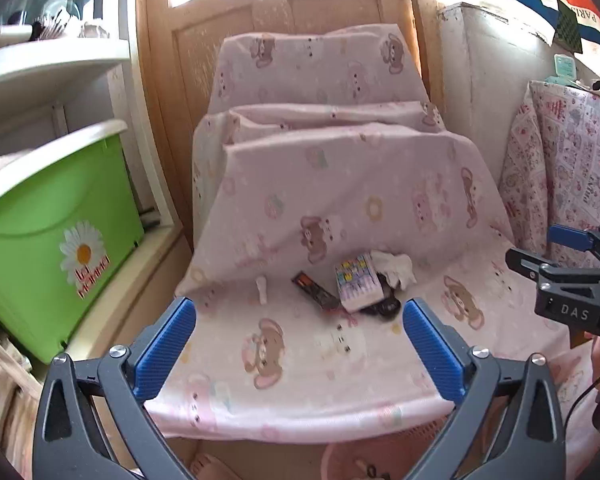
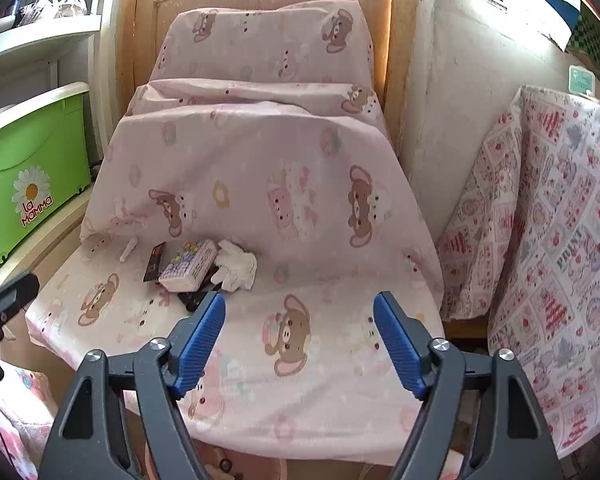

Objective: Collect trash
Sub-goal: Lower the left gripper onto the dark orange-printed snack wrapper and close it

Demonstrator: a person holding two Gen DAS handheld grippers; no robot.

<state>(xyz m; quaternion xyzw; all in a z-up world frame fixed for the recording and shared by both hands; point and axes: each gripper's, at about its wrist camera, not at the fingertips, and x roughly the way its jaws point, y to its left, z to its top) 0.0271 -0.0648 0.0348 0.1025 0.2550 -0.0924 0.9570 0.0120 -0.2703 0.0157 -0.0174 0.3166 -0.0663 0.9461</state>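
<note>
A chair draped in a pink bear-print sheet [image 1: 340,184] fills both views, its seat carrying the trash. At nine o'clock stands a green storage bin [image 1: 48,248] with a daisy sticker; at three o'clock hangs a red-and-white patterned cloth [image 2: 548,240]. The left tool [image 1: 300,344] hovers above the seat's front edge with its blue pads spread wide and nothing between them; the right tool [image 2: 300,340] is likewise open and empty. Near the seat's back, the litter lies clustered: a patterned tissue pack [image 1: 358,282] over dark wrappers [image 1: 314,290], a crumpled white tissue [image 1: 394,268] touching it at two o'clock, and a small white scrap [image 1: 262,290] apart at nine o'clock.
</note>
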